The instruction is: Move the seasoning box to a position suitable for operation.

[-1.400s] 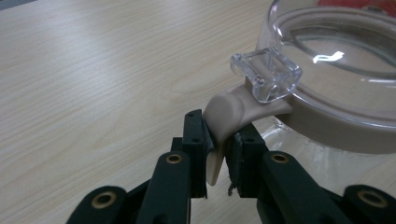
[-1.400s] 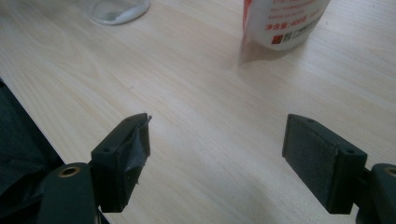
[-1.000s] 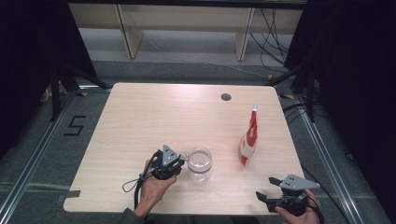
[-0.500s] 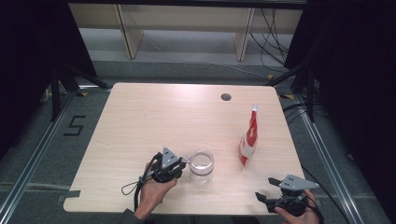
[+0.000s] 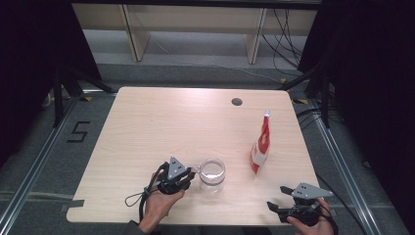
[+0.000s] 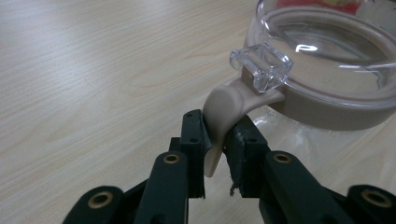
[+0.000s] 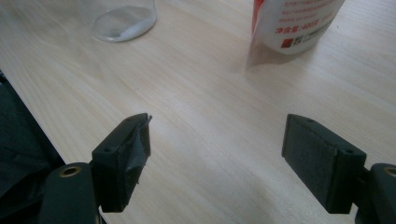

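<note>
While the tabletop (image 5: 147,127) and the red-and-white pouch (image 5: 260,147) look unchanged since a second ago, I see the clear jar (image 5: 212,175) shifted slightly right, near the front edge. Left gripper (image 6: 215,154) is clamped on the jar's beige lid tab (image 6: 223,109); right gripper (image 7: 217,154) hangs with jaws apart at the front right.

1 jar (image 5: 212,175), 1 pouch (image 5: 260,147), 2 claws (image 5: 190,177).
</note>
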The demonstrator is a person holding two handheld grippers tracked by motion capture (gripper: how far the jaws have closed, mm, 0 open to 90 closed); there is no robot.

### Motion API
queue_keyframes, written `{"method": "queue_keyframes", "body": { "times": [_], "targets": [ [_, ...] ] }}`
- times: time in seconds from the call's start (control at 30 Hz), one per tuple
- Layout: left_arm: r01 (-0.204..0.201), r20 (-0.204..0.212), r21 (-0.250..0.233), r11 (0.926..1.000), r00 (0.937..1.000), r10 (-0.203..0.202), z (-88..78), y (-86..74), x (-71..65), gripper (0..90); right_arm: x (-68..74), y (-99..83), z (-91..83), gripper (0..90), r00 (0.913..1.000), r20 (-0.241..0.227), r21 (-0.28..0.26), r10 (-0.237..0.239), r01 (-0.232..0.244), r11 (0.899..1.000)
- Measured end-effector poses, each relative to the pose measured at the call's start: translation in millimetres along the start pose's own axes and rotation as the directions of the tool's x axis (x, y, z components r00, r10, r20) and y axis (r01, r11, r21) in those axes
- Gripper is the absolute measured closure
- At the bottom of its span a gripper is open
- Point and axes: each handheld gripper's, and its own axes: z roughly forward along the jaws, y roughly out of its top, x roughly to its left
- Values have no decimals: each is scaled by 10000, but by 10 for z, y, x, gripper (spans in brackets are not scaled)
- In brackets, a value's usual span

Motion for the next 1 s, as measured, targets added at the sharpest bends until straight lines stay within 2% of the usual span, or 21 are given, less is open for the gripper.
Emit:
{"method": "queue_keyframes", "body": {
  "times": [0.03, 0.07, 0.1, 0.13, 0.17, 0.2, 0.23, 0.27, 0.33, 0.37, 0.43, 0.5, 0.57, 0.67, 0.7, 0.73, 0.8, 0.9, 0.93, 0.97, 1.0],
  "targets": [
    [0, 0, 0, 10000, 10000, 0, 0, 0, 0, 761, 0, 0, 0, 245, 10000, 0, 0, 0, 0, 10000],
    [56, 90, -73, 10000, 9999, -55, -3, 0, 4, 746, -19, -3, 8, 268, 9996, 9, -66, -291, 291, 9996],
    [152, 52, -87, 9998, 9999, -152, -16, 6, 3, 746, -19, -3, 8, 268, 9996, 9, -66, -291, 291, 9996],
    [22, 121, -109, 9999, 9999, -20, -40, 20, 13, 711, -19, -2, 21, 268, 9994, -261, -24, -238, 237, 9997],
    [22, 121, -109, 9999, 9999, -20, -40, 20, 13, 692, -19, -2, 21, 268, 9994, -261, -24, -238, 237, 9997],
    [212, 182, -294, 9993, 9996, -207, -53, 18, 10, 674, -29, 2, 20, 267, 9990, -333, -35, -283, 282, 9996],
    [333, 216, -315, 9989, 9992, -326, -64, 14, 11, 659, -7, -3, 12, 268, 9996, -288, 39, -50, 52, 10000],
    [150, 249, -250, 9996, 9996, -144, -87, 16, 28, 640, -15, -6, 13, 267, 9997, -159, -63, -183, 182, 9998],
    [196, 284, -241, 9995, 9994, -189, -111, 11, 24, 613, -18, -6, 12, 266, 9996, -147, -73, -240, 239, 9997],
    [-129, 243, -175, 9998, 9996, 133, -137, 13, 44, 600, -11, -5, 12, 266, 9997, -192, -50, -162, 161, 9999],
    [-147, 279, -169, 9997, 9995, 152, -156, 11, 49, 583, -13, -3, 11, 266, 9996, -231, -16, -191, 191, 9998],
    [136, 276, -321, 9994, 9995, -128, -184, 13, 48, 558, -14, -4, 26, 265, 9991, -358, -66, -238, 236, 9997],
    [266, 382, -371, 9990, 9990, -252, -223, 24, 73, 543, -16, -1, 17, 265, 9991, -275, -31, -310, 309, 9995],
    [484, 440, -425, 9979, 9979, -465, -262, 49, 100, 451, -11, 1, 15, 262, 9993, -209, -92, -298, 296, 9995],
    [647, 403, -463, 9968, 9972, -629, -265, 55, 101, 451, -11, 1, 15, 262, 9993, -209, -92, -298, 296, 9995],
    [557, 429, -355, 9978, 9976, -542, -276, 62, 120, 441, 8, -4, 16, 261, 9997, -226, -22, -81, 81, 10000],
    [665, 452, -456, 9967, 9969, -644, -274, 72, 135, 417, -9, -2, 22, 261, 9992, -286, -69, -287, 286, 9996],
    [814, 474, -479, 9955, 9957, -792, -291, 86, 161, 397, -11, -1, 14, 260, 9994, -233, -87, -263, 261, 9996],
    [979, 506, -558, 9936, 9942, -951, -296, 94, 170, 391, 0, -3, 14, 259, 9996, -246, -54, -125, 124, 9999],
    [979, 506, -558, 9936, 9942, -951, -296, 94, 170, 386, 0, -3, 14, 259, 9996, -246, -54, -125, 124, 9999],
    [1142, 544, -534, 9920, 9923, -1113, -303, 103, 173, 381, -10, 0, 18, 260, 9993, -222, -49, -285, 283, 9996]
  ]
}}
